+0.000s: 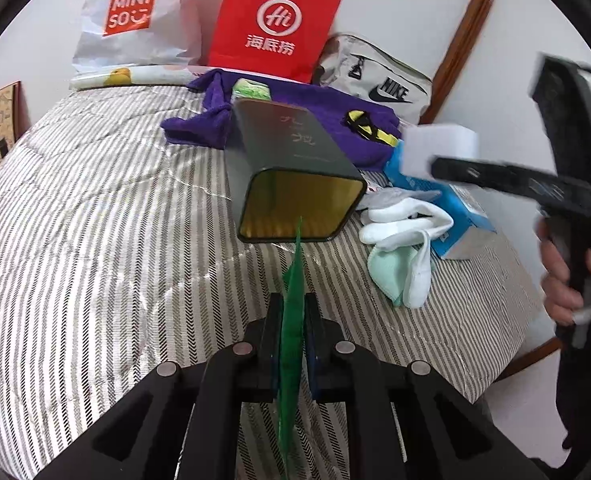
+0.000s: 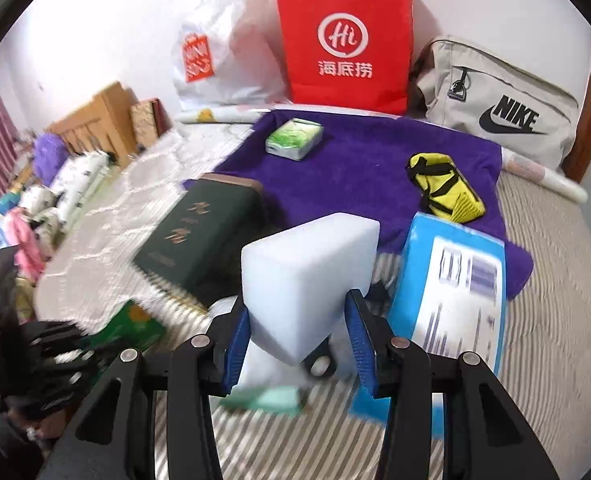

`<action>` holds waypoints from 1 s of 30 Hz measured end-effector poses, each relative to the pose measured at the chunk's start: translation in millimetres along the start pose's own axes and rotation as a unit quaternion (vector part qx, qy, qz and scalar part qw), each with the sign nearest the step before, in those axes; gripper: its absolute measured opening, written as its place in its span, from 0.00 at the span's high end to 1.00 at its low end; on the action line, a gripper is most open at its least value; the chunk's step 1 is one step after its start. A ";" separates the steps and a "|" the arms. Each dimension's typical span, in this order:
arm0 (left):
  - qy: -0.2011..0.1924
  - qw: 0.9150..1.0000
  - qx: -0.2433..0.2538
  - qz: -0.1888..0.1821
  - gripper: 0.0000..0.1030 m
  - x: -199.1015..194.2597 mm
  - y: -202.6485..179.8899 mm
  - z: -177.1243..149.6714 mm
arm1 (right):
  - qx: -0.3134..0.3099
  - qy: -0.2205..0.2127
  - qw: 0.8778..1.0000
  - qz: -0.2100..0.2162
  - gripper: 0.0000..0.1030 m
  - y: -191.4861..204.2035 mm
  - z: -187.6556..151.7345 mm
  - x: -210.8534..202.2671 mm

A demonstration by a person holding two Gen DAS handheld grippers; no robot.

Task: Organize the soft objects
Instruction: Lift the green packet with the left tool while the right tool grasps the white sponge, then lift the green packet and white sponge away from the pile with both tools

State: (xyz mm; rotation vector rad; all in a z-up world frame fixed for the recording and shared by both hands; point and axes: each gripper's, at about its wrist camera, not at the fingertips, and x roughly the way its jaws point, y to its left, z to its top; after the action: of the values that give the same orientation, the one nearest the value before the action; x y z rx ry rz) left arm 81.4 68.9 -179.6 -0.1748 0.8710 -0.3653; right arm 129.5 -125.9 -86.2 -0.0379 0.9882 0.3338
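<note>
Your left claw (image 1: 293,344) is pinching a thin green packet (image 1: 293,292), low centre, floppy, so grip mid-body. Your right claw (image 2: 297,340) is squeezing the white sponge (image 2: 309,268), light, squashy. Green tin (image 1: 295,168) is lying open on the bed (image 1: 95,220), mid-frame.

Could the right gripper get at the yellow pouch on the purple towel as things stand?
Probably not yet. The right gripper is shut on a white sponge block, so its jaws are occupied. The path to the yellow pouch on the purple towel itself looks open.
</note>
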 end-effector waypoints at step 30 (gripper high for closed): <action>0.008 0.998 0.025 0.064 0.72 -11.2 -45.0 -3.8 | 0.054 0.004 0.997 0.054 0.55 -54.9 -135.0 -65.5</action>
State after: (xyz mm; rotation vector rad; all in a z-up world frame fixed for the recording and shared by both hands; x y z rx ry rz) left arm 61.0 31.6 -160.7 -0.0689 0.8829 -0.2684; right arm 2.9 -219.5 -113.5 0.1124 1.0176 0.3782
